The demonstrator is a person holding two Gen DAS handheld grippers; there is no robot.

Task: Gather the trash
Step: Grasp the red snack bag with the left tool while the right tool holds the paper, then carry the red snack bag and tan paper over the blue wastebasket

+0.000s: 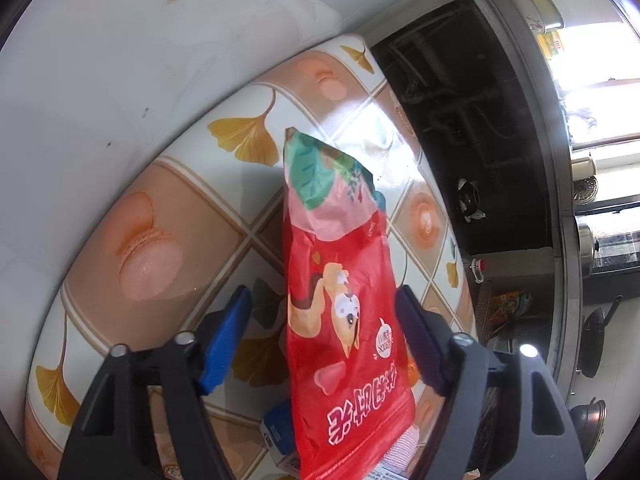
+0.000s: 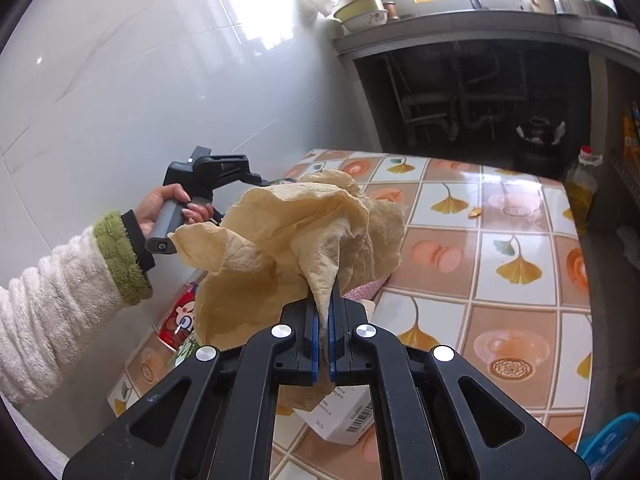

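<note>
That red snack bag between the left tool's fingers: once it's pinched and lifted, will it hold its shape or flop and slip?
The red snack bag looks like thin, glossy film, creased and torn open at the top, so it will probably crumple and sag. The sheen suggests it could slide between the left tool pads. It seems light, likely empty.

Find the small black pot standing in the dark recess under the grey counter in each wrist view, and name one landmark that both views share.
Left wrist: the small black pot is right of centre, past the table's far edge, right of the red snack packet.
Right wrist: upper right, beyond the table, up and right of the crumpled tan paper.
Shared landmark: the ginkgo-leaf tiled tablecloth.
</note>
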